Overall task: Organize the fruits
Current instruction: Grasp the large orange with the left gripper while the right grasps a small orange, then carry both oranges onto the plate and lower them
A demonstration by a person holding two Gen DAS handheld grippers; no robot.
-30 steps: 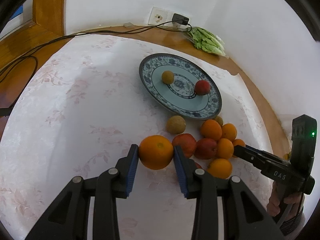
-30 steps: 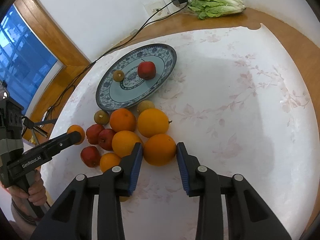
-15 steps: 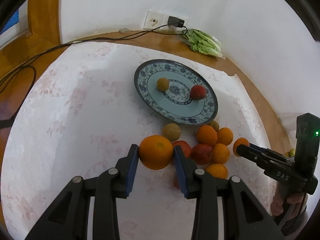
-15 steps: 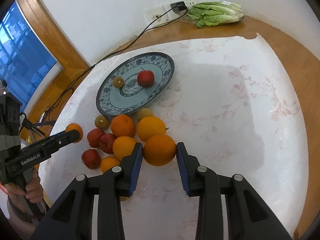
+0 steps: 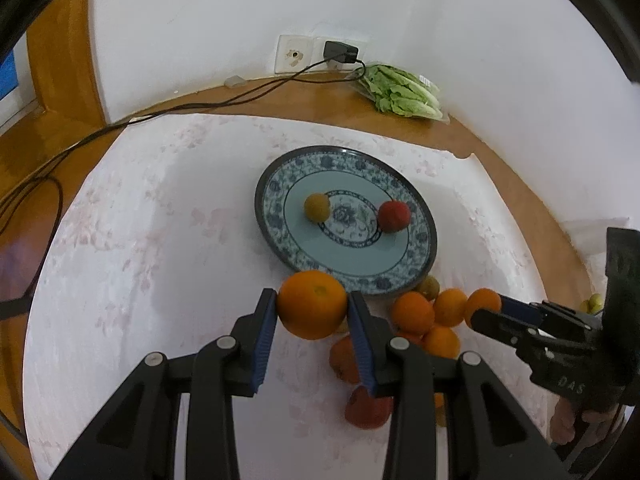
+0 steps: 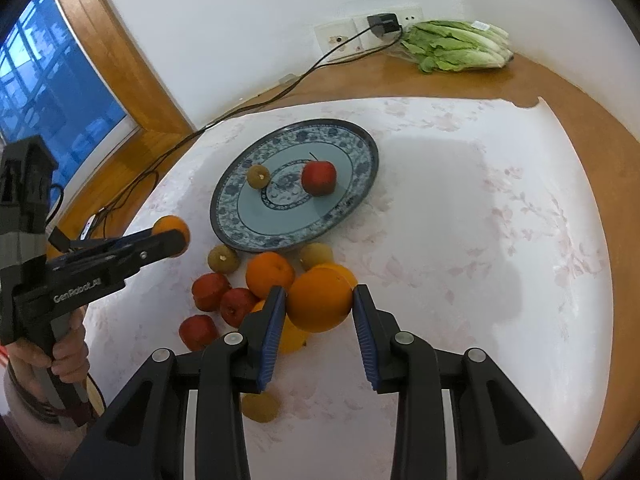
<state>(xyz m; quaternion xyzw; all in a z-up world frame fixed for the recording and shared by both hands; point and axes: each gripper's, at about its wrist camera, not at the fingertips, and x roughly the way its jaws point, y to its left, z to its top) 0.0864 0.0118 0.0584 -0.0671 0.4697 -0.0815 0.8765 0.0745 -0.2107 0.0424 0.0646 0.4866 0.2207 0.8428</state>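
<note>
My left gripper (image 5: pixel 312 312) is shut on an orange (image 5: pixel 313 305) and holds it above the cloth, just short of the near rim of the blue-patterned plate (image 5: pixel 280 232). The plate holds a red apple (image 5: pixel 394 216) and a small brownish fruit (image 5: pixel 317 207). My right gripper (image 6: pixel 320 310) is shut on another orange (image 6: pixel 320 300), lifted over the pile of oranges and apples (image 6: pixel 224 300). The left gripper with its orange (image 6: pixel 172 232) shows at the left of the right wrist view; the right gripper with its orange (image 5: pixel 482 304) shows at the right of the left wrist view.
A lettuce (image 6: pixel 456 46) lies at the back by the wall socket with a plugged charger (image 6: pixel 382 22). A cable (image 5: pixel 160 112) runs along the wooden table's back left. A small brown fruit (image 6: pixel 260 406) lies under my right gripper. The white floral cloth (image 6: pixel 480 208) covers the table.
Both grippers have risen and moved forward toward the plate, each carrying its orange. The fruit pile now lies lower and closer beneath them.
</note>
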